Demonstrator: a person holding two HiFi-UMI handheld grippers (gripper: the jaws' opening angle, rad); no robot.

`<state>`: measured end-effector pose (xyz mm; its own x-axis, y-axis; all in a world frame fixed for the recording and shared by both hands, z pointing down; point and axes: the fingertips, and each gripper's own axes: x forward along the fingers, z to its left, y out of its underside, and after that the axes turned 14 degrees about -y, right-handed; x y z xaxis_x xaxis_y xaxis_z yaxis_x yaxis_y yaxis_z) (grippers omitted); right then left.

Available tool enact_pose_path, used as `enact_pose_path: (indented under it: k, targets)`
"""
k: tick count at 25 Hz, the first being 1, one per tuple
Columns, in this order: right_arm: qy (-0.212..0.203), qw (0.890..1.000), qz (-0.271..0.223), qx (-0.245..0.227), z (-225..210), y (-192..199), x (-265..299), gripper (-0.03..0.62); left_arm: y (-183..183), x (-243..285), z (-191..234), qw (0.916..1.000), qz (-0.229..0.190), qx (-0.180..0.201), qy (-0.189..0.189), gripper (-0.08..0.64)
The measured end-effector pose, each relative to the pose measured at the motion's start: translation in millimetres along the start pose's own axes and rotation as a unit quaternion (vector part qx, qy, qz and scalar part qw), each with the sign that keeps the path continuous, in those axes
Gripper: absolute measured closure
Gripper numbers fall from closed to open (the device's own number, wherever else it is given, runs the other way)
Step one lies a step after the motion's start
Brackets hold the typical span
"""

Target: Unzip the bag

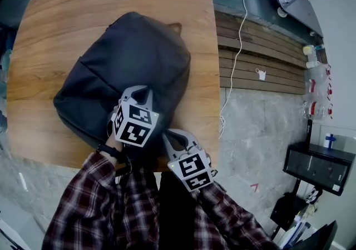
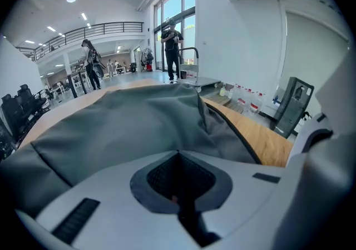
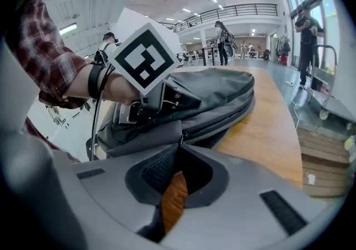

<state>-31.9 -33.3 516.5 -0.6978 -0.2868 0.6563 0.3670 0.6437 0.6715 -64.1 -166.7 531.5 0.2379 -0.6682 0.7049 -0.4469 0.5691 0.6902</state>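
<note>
Bag (image 1: 130,71) flat on counter (image 1: 67,15), zip looks closed. Right gripper (image 3: 181,144) jaws pinched on zip pull (image 3: 181,135). Left gripper (image 2: 178,153) jaws together, tips against fabric, bracing. Grasp step, seemingly. Next: steady pull along track.

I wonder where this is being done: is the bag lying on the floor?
No; in the head view the bag lies on the wooden table.

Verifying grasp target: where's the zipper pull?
Right gripper view, centre: the zipper pull sits at the tips of the right hand-held gripper, on the near edge of the bag.
</note>
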Motion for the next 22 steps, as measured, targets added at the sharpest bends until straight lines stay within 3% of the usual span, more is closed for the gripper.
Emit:
enact_pose_path:
  k: [5,11,14,18,22]
  targets:
    - [0.012,1.0,-0.014,0.023,-11,4,-9,0.572,-3,-3,-1,0.9996,-0.021,-0.018,0.007,0.552]
    - [-0.001,0.991,-0.095,0.099,-23,-16,-55,0.572,-24,-61,34,0.9888,-0.113,-0.083,-0.053,0.552]
    - [-0.002,0.988,-0.131,0.081,-22,-54,-76,0.572,-45,-105,51,0.9763,-0.155,-0.133,-0.073,0.552]
    - [-0.01,0.982,-0.187,0.021,1,-121,-99,0.573,-72,-172,59,0.95,-0.211,-0.217,-0.076,0.552]
    - [-0.029,0.971,-0.232,-0.048,38,-185,-122,0.574,-103,-235,61,0.9289,-0.262,-0.248,-0.085,0.552]
